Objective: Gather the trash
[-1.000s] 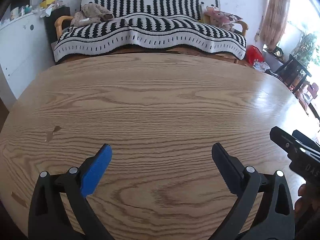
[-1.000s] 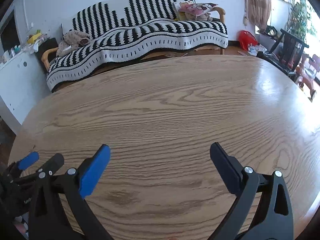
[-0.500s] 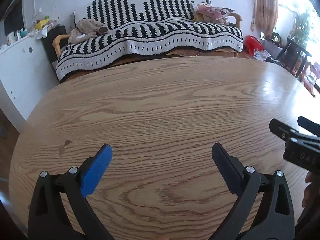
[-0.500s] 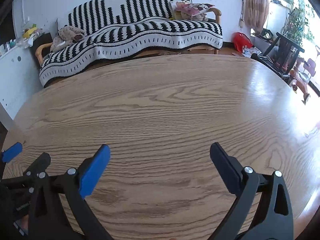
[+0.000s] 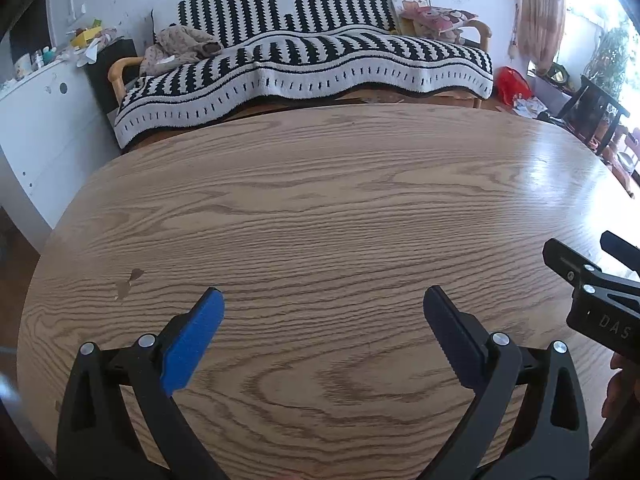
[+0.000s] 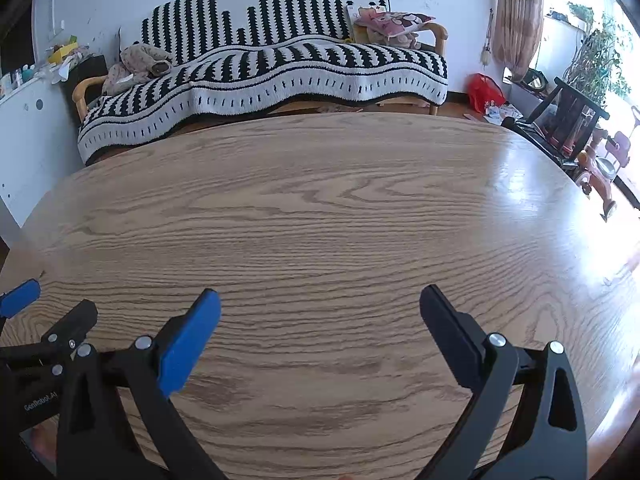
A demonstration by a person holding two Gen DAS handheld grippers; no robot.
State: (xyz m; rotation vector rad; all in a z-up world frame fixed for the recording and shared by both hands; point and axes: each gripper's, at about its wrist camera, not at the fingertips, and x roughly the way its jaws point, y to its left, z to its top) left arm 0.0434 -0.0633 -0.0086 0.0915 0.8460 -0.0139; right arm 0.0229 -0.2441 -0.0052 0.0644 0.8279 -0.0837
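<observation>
Wooden table (image 5: pixel 320 208) lies under the left tool (image 5: pixel 323 308) and right tool (image 6: pixel 320 306), both released, side by side

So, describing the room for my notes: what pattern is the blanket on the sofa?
Black and white stripes on the blanket, clearest in the left wrist view.

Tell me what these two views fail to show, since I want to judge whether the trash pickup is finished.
- Near strip of the table: hidden in both views by the open left gripper and right gripper.
- Floor around the table: cut off by the tabletop and the frame edges.
- Clutter on the white cabinet: too small to tell trash from belongings.
- Papers beside the red bag: too small to identify.
</observation>
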